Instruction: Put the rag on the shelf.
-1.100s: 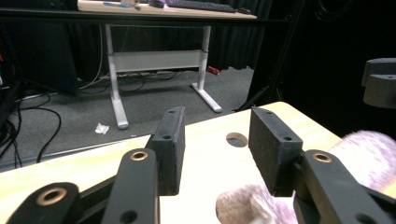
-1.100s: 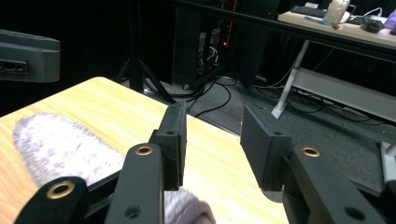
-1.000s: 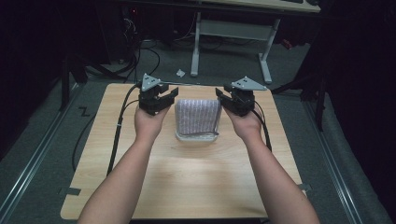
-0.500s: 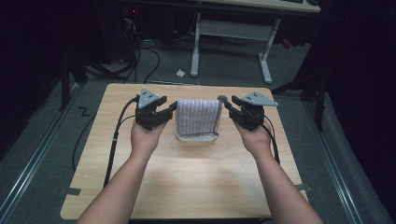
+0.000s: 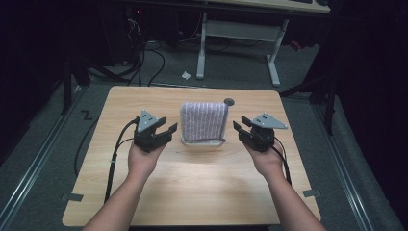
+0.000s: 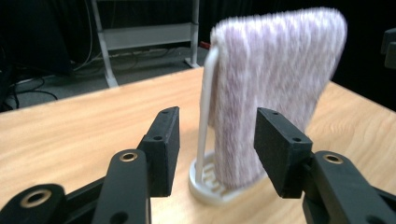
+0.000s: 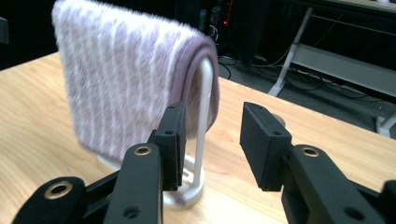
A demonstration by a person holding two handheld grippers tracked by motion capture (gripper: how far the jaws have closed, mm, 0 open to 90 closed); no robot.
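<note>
Your left gripper [image 5: 163,130] and right gripper [image 5: 242,127] flank the striped towel [image 5: 203,120] on its white rack [image 6: 205,140], fingers spread wide, gripping nothing, above the desk [image 5: 192,183].

— What stands on the surface [image 5: 144,197]?

— A small white rack [image 6: 205,140] with a round flat base and an upright looped rod, toward the far middle of the wood.

— And on the rack?

— A towel [image 5: 203,120], pale purple with white stripes, fuzzy. It is folded over the top of the rod and hangs down both sides, its lower edge close to the base.

— Upright?

— Yes, the rack stands straight. From the right gripper view the towel's folded edge [image 7: 198,56] wraps the rod; from the left gripper view the rod shows bare beside the cloth.
</note>
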